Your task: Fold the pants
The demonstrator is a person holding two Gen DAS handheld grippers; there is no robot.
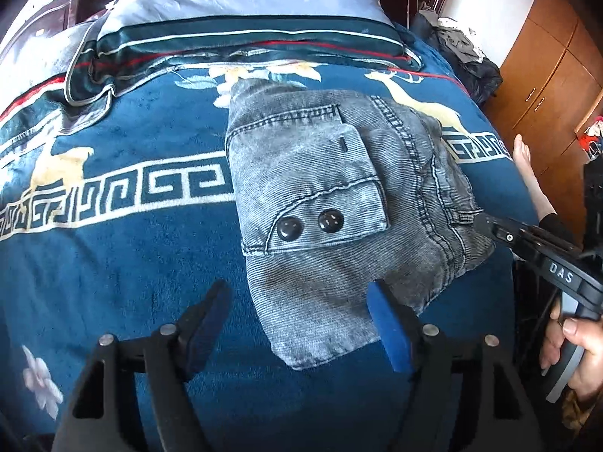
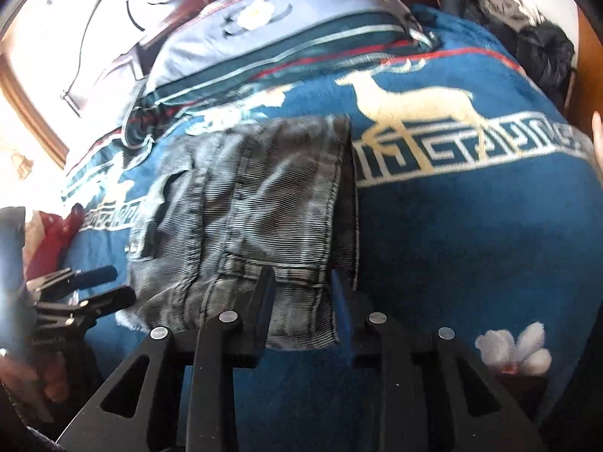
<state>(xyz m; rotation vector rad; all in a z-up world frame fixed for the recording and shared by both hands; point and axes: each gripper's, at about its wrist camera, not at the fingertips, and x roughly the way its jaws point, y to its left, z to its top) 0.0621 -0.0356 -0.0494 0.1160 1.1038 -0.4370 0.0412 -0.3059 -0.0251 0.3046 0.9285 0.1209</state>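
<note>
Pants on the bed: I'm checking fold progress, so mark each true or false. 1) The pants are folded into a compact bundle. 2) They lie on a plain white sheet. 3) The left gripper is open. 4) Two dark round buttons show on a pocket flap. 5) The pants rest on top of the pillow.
1) True: the pants lie folded in a compact grey bundle.
2) False: they lie on a blue blanket with deer and a key pattern.
3) True: the left gripper is open, its jaws spread wide.
4) True: two buttons sit side by side.
5) False: the pillow lies beyond them, apart.
</note>
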